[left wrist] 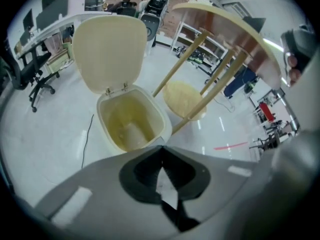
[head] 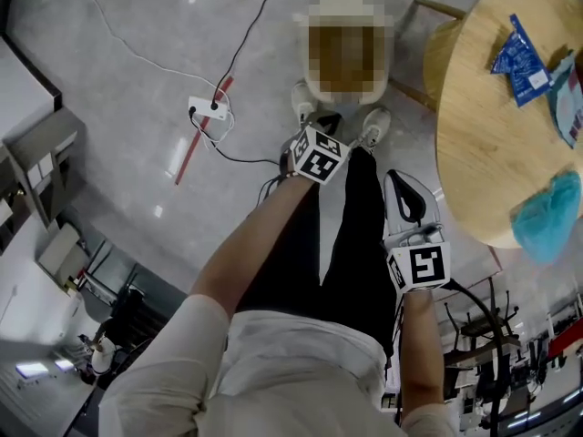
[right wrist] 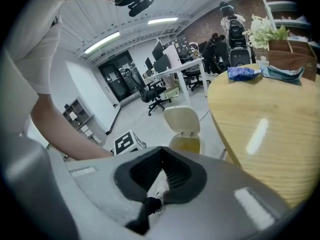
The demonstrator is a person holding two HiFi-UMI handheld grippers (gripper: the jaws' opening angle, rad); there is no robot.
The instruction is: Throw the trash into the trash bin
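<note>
Cream plastic trash bin (left wrist: 116, 120) is set mouth-up, lid raised, on grey floor (left wrist: 50, 134) near round wooden table (right wrist: 260, 114); left tool (left wrist: 161, 148) and right tool (right wrist: 161, 149) are closed, empty.

A round wooden table (head: 483, 144) stands on the pale glossy floor (head: 109, 153), with a wooden stool (head: 442, 48) tucked just beside its edge. Well apart from them, a white power strip (head: 208, 108) lies on the floor, a black cable (head: 250, 25) and a white cable (head: 137, 53) running to it and a red strip (head: 196, 144) beside it. Farther off are a desk (right wrist: 182, 69) with monitors and a black office chair (right wrist: 155, 91).
</note>
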